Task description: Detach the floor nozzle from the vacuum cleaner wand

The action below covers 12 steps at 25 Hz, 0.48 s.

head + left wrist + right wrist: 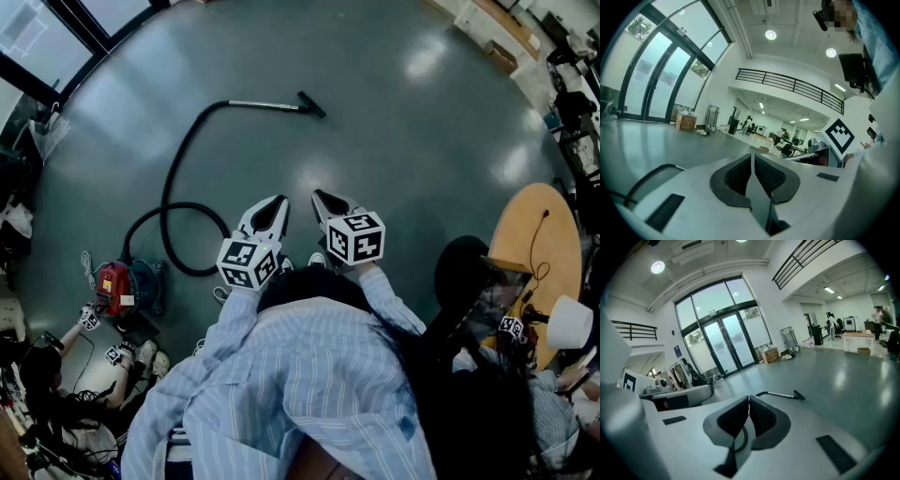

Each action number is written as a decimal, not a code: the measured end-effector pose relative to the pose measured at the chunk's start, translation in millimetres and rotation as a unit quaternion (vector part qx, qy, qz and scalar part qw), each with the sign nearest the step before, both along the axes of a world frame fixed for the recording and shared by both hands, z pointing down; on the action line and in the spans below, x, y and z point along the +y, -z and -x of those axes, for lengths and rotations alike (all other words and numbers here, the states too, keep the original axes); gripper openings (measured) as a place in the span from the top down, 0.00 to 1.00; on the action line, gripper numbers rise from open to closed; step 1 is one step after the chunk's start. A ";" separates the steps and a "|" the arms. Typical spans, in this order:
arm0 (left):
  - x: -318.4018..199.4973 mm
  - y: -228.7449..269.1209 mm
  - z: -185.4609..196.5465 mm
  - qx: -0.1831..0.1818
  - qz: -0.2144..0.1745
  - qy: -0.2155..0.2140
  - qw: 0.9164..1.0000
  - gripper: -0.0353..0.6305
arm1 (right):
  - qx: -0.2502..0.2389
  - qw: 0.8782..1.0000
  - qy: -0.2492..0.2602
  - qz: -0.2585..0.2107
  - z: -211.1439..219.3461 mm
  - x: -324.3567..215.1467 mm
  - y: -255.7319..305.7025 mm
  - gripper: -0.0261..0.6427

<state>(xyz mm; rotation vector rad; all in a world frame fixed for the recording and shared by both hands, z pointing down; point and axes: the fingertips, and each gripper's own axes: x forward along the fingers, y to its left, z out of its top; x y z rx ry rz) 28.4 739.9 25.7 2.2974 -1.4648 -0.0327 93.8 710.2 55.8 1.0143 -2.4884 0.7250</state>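
Head view: claws (278, 202) (320, 196) closed, empty

1. Head view, upper centre: the floor nozzle (311, 104) is too small to show its joint with the wand (264, 105).
2. Right gripper view, centre: the hose (761, 393) is hidden behind the right gripper (749, 399).

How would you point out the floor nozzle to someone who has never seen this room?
Start at the red vacuum cleaner on the grey floor at the head view's left edge and follow its black hose as it loops upward. The hose joins a thin silver wand. The floor nozzle is the short black piece set at an angle on the wand's far end.
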 end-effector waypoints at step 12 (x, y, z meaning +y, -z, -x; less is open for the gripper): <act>-7.8 -4.4 0.7 -0.008 0.004 0.006 1.000 0.91 | -0.007 1.000 -0.006 0.000 -4.3 -13.4 -3.6 0.94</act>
